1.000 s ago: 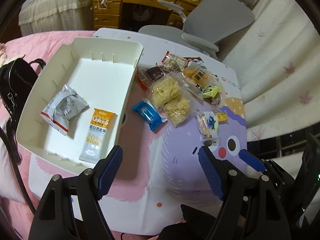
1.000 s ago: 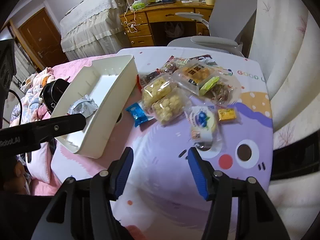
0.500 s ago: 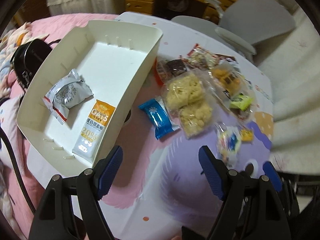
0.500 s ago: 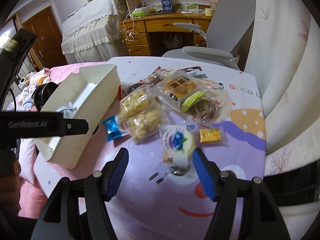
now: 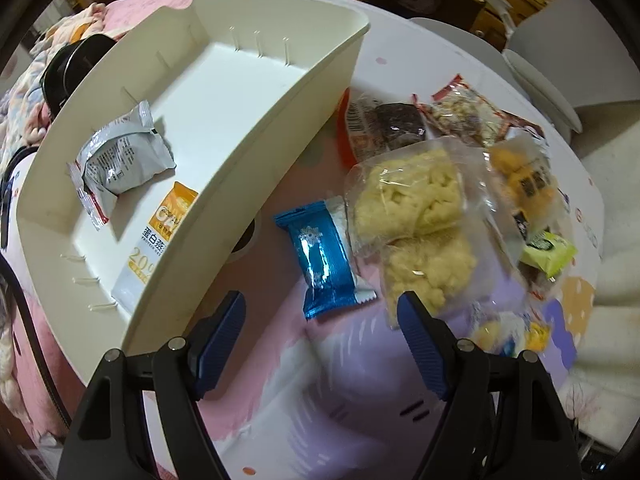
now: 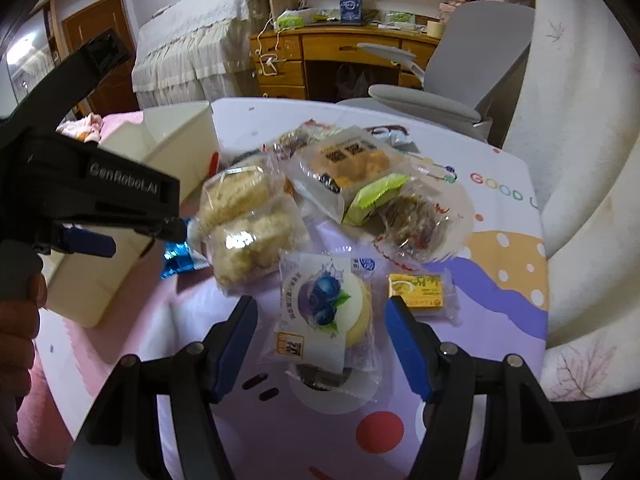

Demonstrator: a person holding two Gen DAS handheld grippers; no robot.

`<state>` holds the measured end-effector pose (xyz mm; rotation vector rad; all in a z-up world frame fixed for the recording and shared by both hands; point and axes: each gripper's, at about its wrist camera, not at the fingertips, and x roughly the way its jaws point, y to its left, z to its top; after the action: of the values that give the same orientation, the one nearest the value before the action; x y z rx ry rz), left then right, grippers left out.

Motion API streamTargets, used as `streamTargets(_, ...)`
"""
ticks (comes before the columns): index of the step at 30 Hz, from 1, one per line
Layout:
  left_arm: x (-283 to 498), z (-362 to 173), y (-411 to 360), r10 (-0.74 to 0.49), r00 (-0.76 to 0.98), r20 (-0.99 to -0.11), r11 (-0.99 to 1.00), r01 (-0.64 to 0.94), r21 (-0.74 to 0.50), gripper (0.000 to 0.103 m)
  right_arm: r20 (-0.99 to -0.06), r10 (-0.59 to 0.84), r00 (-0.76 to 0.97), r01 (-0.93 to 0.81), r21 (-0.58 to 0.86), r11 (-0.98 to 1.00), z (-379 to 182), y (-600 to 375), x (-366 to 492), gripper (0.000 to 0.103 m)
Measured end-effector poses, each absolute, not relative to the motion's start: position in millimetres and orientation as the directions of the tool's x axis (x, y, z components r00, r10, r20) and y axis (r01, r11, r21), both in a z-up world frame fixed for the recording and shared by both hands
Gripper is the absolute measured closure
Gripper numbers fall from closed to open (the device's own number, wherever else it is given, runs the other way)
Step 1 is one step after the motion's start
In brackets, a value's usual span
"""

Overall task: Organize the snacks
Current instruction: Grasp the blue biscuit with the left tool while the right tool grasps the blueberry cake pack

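Note:
A cream bin (image 5: 240,152) on the table holds a grey snack packet (image 5: 120,160) and an orange-white oat bar (image 5: 156,236). My left gripper (image 5: 320,316) is open, just short of a blue wrapped snack (image 5: 320,256) beside the bin. Two clear bags of yellow puffs (image 5: 412,232) lie to its right. My right gripper (image 6: 320,320) is open, its fingers either side of a blueberry cake packet (image 6: 324,312). A small yellow packet (image 6: 420,290) lies to the right. The bin (image 6: 168,140) and the blue snack (image 6: 180,258) also show in the right wrist view.
More snacks are piled behind: a dark cake packet (image 5: 384,124), an orange pastry bag (image 6: 348,164), a green packet (image 6: 376,198), a nut cake (image 6: 416,220). A grey chair (image 6: 460,92) and wooden desk (image 6: 340,56) stand beyond the table. A black bag (image 5: 76,60) lies left of the bin.
Both grippers have moved forward and down towards the snacks. The left one has closed in on the blue snack, the right one on the blueberry cake packet. Both stay open.

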<state>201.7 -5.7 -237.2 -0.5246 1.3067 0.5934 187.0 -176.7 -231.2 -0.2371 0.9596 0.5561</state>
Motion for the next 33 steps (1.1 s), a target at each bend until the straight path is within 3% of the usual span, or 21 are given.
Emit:
streamTargets(3, 206, -249, -5, 0.122, 0.133, -0.984, 0.736, -0.677, 0.000, 0.027, -0.833, 0.346, 0.432, -0.554, 0.058, 0.831, -242, -177, 190, 0.036)
streamTargets(20, 220, -282, 7, 0.164, 0.106, -0.981, 0.715, -0.697, 0.044, 0.053, -0.842, 0.370, 0.391, -0.569, 0.095, 0.817, -263, -170, 202, 0.036)
streamTargets(24, 224, -289, 8, 0.147, 0.106, -0.983, 0.721, -0.692, 0.033, 0.069, -0.847, 0.365, 0.387, -0.569, 0.093, 0.817, -265, -168, 202, 0.036)
streamTargets(33, 226, -289, 15, 0.163, 0.123, -0.979, 0.736, -0.676, 0.037, 0.077, -0.857, 0.359, 0.369, -0.556, 0.105, 0.824, -265, -168, 204, 0.039)
